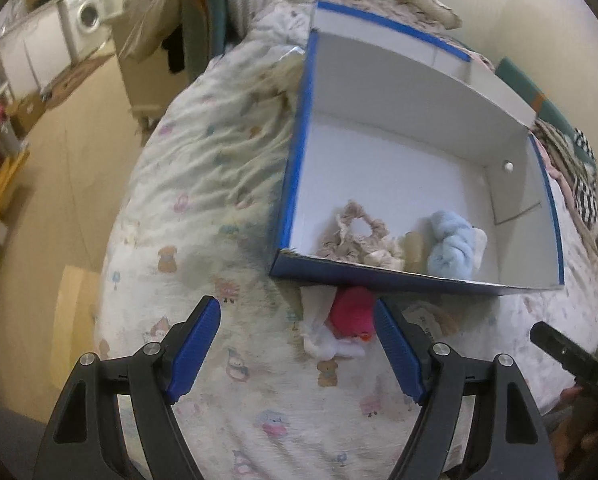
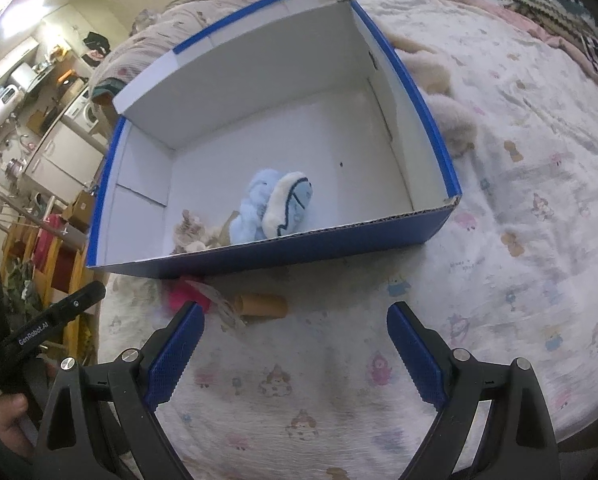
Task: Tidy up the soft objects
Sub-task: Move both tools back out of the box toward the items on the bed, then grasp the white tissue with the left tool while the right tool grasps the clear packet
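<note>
Pink plush, a small stuffed toy [image 1: 349, 314] with a white cloth [image 1: 325, 342] bunched against it, lies on the bed [image 1: 219, 208] just ahead of our left claw [image 1: 299, 344], nearer its right finger and just this side of the blue cardboard box [image 1: 379, 276]; we judge it light, soft and easily squashed, not slippery and not fragile, so we would pinch it across its fat middle and expect it to give under the pads; the white cloth may drag along if we catch its edge.

Our left claw stands wide open, holding nothing, its fingers apart from the toy so far as we can tell; our right claw [image 2: 295, 344] is likewise spread wide and empty above the printed bedspread, with a cardboard tube [image 2: 263, 305] lying ahead of it and the pink toy ahead to its left, by the box wall.

Beyond both claws, inside the box, a light blue plush [image 2: 277, 204] and a beige crinkled scrunchie [image 1: 353, 236] already rest against the near wall; a beige fluffy thing [image 2: 455, 120] lies on the bed beyond the box's right side.
</note>
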Demonstrator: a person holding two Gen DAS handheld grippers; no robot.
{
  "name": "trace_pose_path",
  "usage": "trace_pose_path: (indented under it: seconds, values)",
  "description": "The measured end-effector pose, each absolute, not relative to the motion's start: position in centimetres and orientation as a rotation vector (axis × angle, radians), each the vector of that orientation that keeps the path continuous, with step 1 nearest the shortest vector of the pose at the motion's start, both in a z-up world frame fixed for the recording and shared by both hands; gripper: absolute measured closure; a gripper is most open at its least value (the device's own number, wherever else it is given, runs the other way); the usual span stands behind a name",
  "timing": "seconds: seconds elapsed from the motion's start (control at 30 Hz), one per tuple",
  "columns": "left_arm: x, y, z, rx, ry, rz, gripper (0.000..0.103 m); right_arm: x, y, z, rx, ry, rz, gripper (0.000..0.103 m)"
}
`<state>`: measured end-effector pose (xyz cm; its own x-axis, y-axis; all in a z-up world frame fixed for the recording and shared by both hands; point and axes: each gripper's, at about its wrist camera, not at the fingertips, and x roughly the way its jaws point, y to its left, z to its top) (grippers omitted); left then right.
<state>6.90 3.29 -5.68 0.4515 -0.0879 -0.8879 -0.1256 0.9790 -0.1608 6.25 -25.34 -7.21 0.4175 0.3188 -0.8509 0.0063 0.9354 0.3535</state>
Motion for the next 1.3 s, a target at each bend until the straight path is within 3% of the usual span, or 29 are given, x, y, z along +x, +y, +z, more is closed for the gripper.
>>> trace_pose_path:
  seconds: [0.27,0.47,0.57,0.73,0.8,0.93,1.1,1.17,1.3]
  values:
    - [8.4,3.2,-8.5,-0.268,1.211,0.004,0.028,6.9,-24.7,-8.4,0.314,1.182,0.188,0.005]
    - [9.5,2.2,-12.5,-0.292,1.374,-0.029,0.051,7.2,-24.1,-8.8,0.291,1.195,0.193,0.005]
    - [9.8,2.3,-13.7,-0.305,1.405,-0.024,0.068,7.4,-23.9,-9.1,0.281,1.207,0.195,0.005]
    - [10.4,2.3,-15.1,-0.343,1.457,-0.045,0.069,7.9,-23.6,-9.7,0.275,1.231,0.211,0.005]
    - [10.4,2.1,-15.5,-0.332,1.475,-0.047,0.083,8.1,-23.7,-9.8,0.302,1.240,0.219,0.005]
    - [10.1,2.2,-14.8,-0.325,1.468,-0.056,0.083,8.4,-24.5,-10.6,0.428,1.270,0.267,0.005]
    - [8.8,2.3,-12.1,-0.279,1.385,-0.069,0.083,8.6,-23.9,-11.5,0.525,1.303,0.333,0.028]
    - [8.4,2.4,-11.3,-0.247,1.358,-0.063,0.083,8.8,-23.1,-11.7,0.537,1.314,0.361,0.046]
    - [7.9,3.1,-10.5,-0.241,1.338,-0.058,0.083,9.3,-20.7,-12.3,0.531,1.345,0.401,0.049]
